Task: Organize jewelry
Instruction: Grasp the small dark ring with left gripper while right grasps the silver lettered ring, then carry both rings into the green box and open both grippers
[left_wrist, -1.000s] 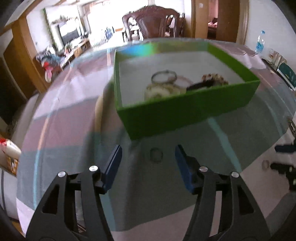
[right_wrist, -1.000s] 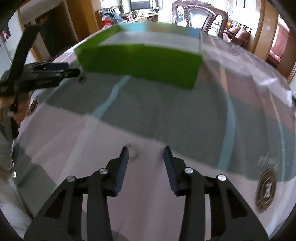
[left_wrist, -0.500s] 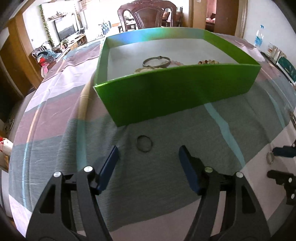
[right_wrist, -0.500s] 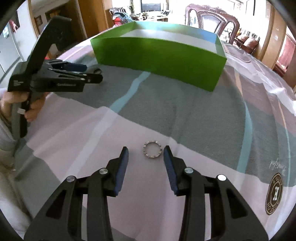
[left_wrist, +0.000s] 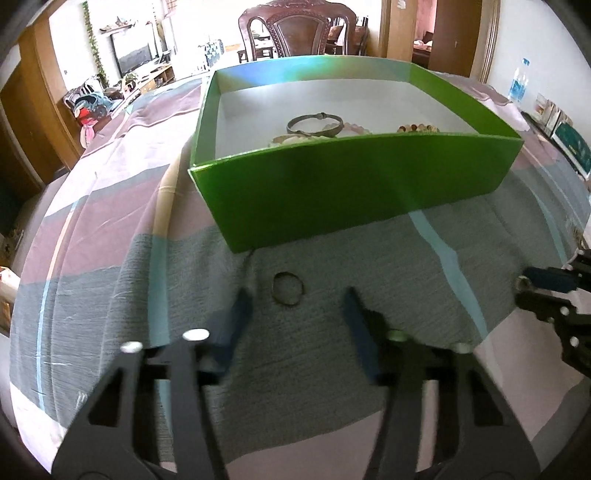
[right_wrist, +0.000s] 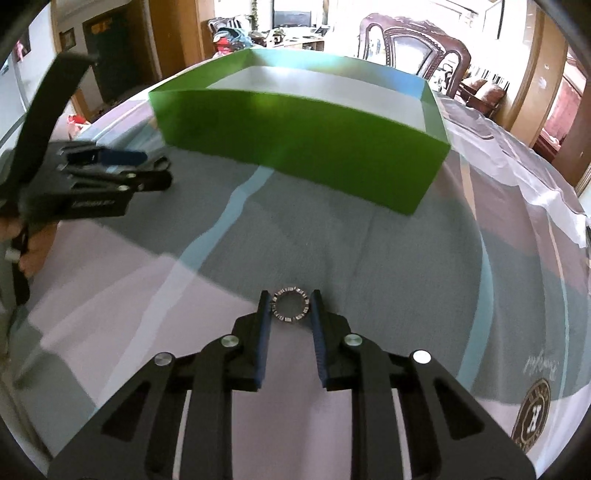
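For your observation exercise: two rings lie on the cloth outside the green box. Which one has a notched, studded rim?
The studded ring, between the closing right gripper's pads. The plain ring ahead of the left gripper is a smooth thin band, nearer the box.

Green box (left_wrist: 354, 192) w/ white inside, centre frame. Cloth (left_wrist: 110, 258) under it: grey, mauve, pale-blue stripes. Dark plain ring (left_wrist: 288, 288) mid-frame; silver notched ring (right_wrist: 290, 304) lower centre. Blue pads (right_wrist: 263, 343), black frames.

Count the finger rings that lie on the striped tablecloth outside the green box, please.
2. A thin plain metal ring lies ahead of the closing left gripper. A studded silver ring sits between the closing right gripper's pads. Others may be hidden behind the green cardboard box.
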